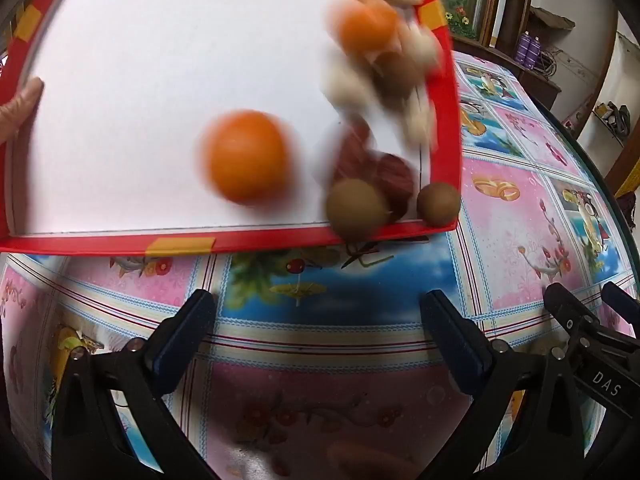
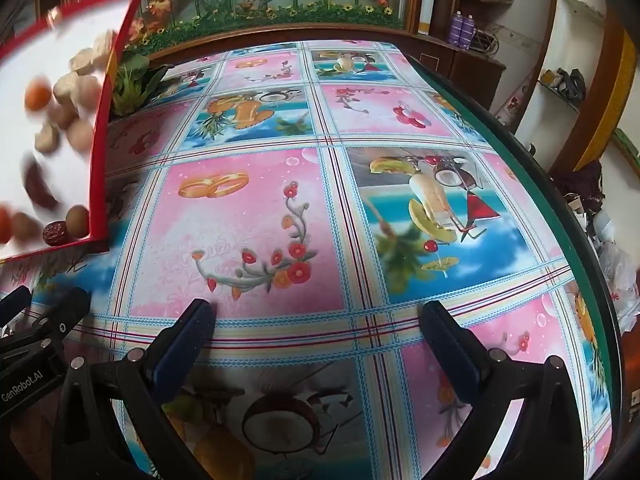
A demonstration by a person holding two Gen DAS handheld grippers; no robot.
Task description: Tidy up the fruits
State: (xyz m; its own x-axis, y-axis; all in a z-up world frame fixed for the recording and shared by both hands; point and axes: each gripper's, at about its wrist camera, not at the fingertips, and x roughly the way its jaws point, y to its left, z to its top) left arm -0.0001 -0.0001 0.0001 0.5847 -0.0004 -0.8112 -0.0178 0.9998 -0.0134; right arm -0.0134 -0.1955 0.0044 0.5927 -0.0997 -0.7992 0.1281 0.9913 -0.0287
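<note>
Red-rimmed and white inside, the tray [image 1: 444, 92] is held tilted above the table [image 2: 360, 208] by a hand [image 1: 18, 108] at its edge, with blurred oranges [image 1: 248, 156], brown fruits [image 1: 354, 208] and pale pieces [image 1: 344, 84] gathered toward its lower corner, while the left claw [image 1: 316, 312] and right claw [image 2: 316, 312] are spread wide and empty below it.

Tablecloth [image 2: 248, 216] glossy printed plastic; tray [image 1: 120, 240] smooth, red rim, matt white floor; dates [image 2: 54, 234] wrinkled.

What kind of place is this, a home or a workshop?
Probably a home living or dining room: a table with a pictured plastic tablecloth, a wooden cabinet with floral glass doors, and cluttered wall shelves.
</note>
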